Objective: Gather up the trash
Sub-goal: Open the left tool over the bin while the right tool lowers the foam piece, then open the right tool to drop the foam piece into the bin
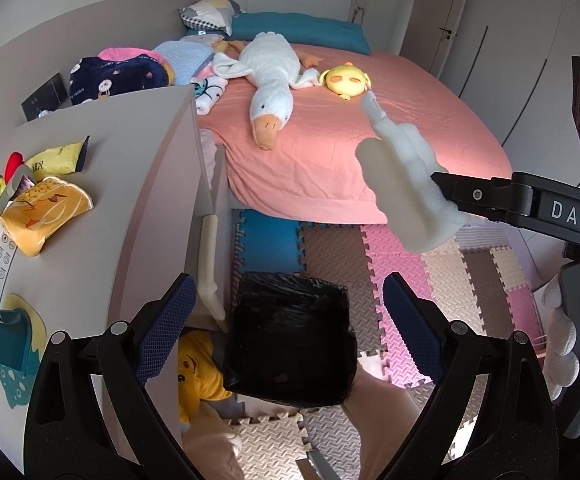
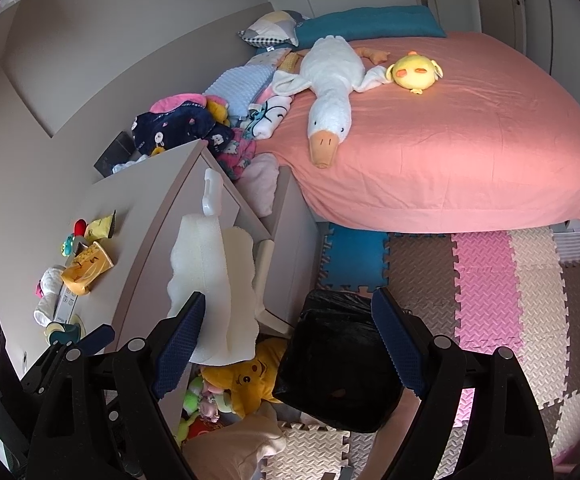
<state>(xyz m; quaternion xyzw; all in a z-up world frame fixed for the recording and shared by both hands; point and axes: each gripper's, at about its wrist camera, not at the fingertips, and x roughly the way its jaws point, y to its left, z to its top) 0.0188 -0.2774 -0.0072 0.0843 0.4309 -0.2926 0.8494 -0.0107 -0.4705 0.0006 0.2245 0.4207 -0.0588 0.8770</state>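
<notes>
Here, white foam (image 2: pixel 213 280) hangs over the black-lined bin (image 2: pixel 338 364).
It touches the wide-apart right gripper (image 2: pixel 290 336); left gripper (image 1: pixel 285 326) spread, empty.

text: "DAS" | on: white label, right hand-held gripper (image 1: pixel 442 184) arm | other print: unreadable

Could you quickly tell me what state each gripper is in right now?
Left gripper: open, holding nothing.
Right gripper: open; the white foam piece lies against one finger, not clamped between both.
</notes>
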